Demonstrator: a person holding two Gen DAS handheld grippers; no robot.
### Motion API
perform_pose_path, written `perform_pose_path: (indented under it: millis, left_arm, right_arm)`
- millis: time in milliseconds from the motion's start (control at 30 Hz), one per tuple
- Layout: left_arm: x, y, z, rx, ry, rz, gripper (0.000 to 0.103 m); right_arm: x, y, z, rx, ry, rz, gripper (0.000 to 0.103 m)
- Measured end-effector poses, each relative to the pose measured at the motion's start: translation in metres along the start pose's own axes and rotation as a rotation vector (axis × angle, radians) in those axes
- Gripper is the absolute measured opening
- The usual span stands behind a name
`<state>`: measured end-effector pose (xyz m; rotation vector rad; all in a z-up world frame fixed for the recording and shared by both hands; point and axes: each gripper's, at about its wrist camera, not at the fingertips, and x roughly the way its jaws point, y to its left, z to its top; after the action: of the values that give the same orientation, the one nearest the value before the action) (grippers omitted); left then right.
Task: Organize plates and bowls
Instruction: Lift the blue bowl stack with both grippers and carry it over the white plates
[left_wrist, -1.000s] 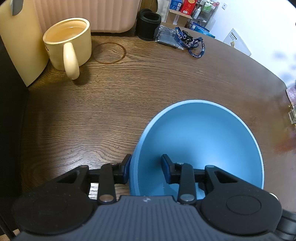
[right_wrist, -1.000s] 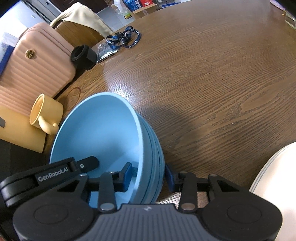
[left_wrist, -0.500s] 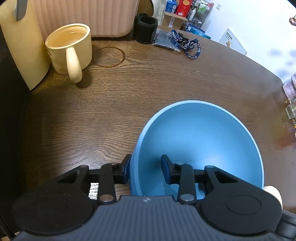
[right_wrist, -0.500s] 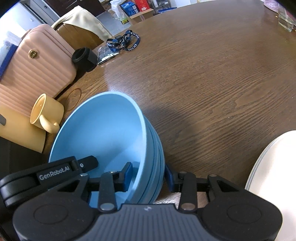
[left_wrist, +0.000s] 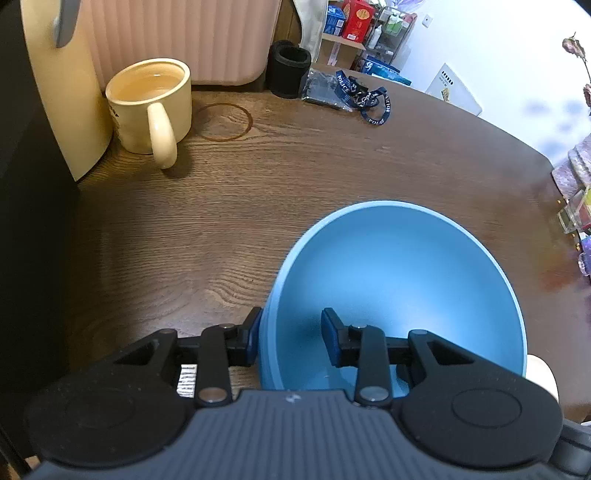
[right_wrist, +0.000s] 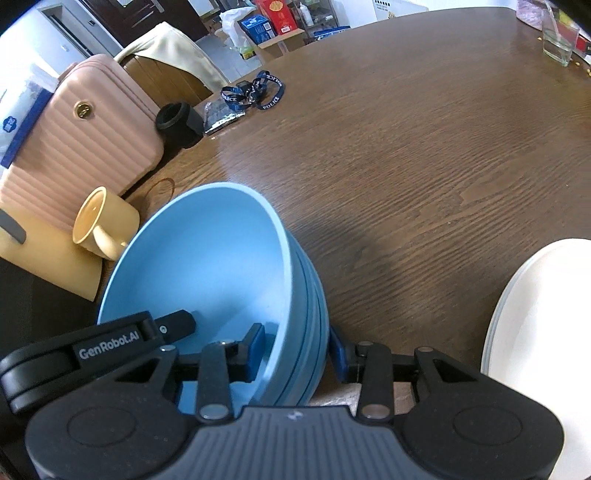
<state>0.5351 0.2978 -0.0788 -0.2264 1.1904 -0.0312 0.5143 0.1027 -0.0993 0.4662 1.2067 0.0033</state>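
You have the stack of blue bowls (right_wrist: 221, 280) between both tongs, one on each side of the rim. The left tongs (left_wrist: 291, 336) are clenched on the wall at the lower centre of their frame, one pad outside and one pad inside. The right tongs (right_wrist: 297, 350) grasp the opposite wall in the same way, at the lower centre of their own frame; there you see several rims nested, so the pads close on all the walls together.

The stack sits in the lower part of both frames, above the brown table (right_wrist: 424, 155); I cannot tell if its base touches the wood. The white plates (right_wrist: 539, 332) lie at the right edge of the right view, well apart from the bowls.

I judge the bowls as stiff and smooth, maybe a little slippery, and heavier together than one alone. The inner bowls can slide if the stack tilts, so keep both hands at equal height. Hold the rim deep, not only the lip. The yellow mug (left_wrist: 151, 107) at the upper left holds liquid; stay away from it.
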Motion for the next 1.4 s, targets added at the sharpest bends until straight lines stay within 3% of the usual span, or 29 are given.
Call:
perform_pose_path:
  millis: [800,1400]
  left_arm:
    - [-0.038,-0.008,-0.032,0.025,-0.04,-0.02,0.035]
    - [-0.047,-0.047,-0.049,0.071,-0.049,-0.03,0.035]
  right_arm:
    - [-0.043,-0.008,-0.028,-0.007,-0.043,0.001,0.036]
    - [-0.071,-0.041,-0.033,0.017,-0.071,-0.003,0.036]
